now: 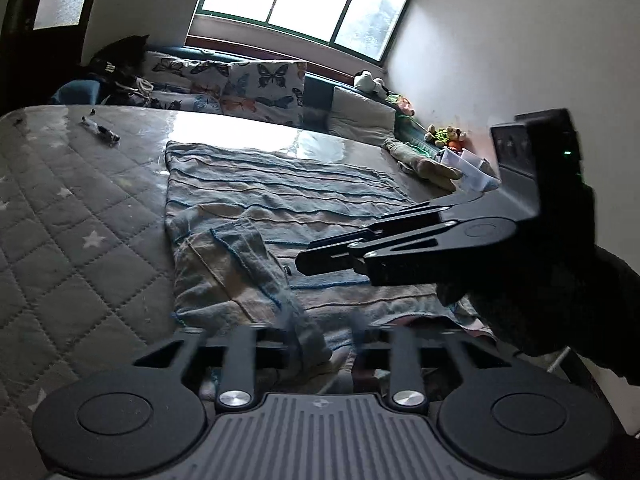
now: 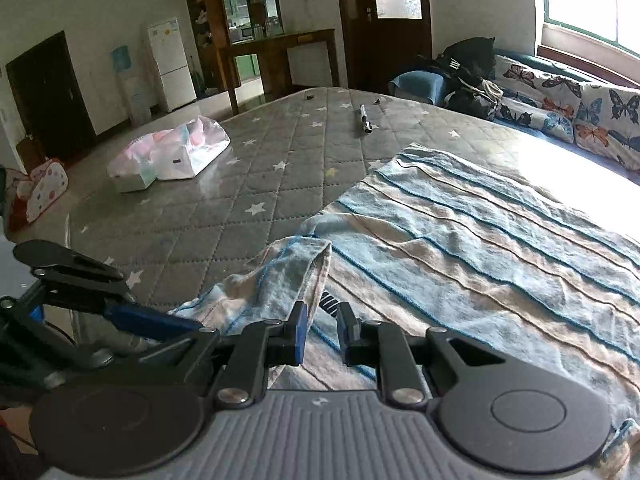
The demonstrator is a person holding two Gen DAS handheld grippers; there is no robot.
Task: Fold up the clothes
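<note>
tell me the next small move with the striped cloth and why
Probably smooth the folded-over flap flat. It lies rumpled on the striped cloth near its corner on the mattress. The left hand-held gripper looks open with blurred fabric between its fingers, so likely let that go first. The right hand-held gripper holds nothing.

One striped garment (image 2: 480, 240) is lying on one quilted mattress (image 2: 240, 184), two grippers (image 1: 324, 336) (image 2: 322, 326) are showing, one pen-like object (image 2: 365, 119) and one pastel bag (image 2: 176, 156) are resting there, and two butterfly cushions (image 1: 224, 80) are sitting behind
</note>
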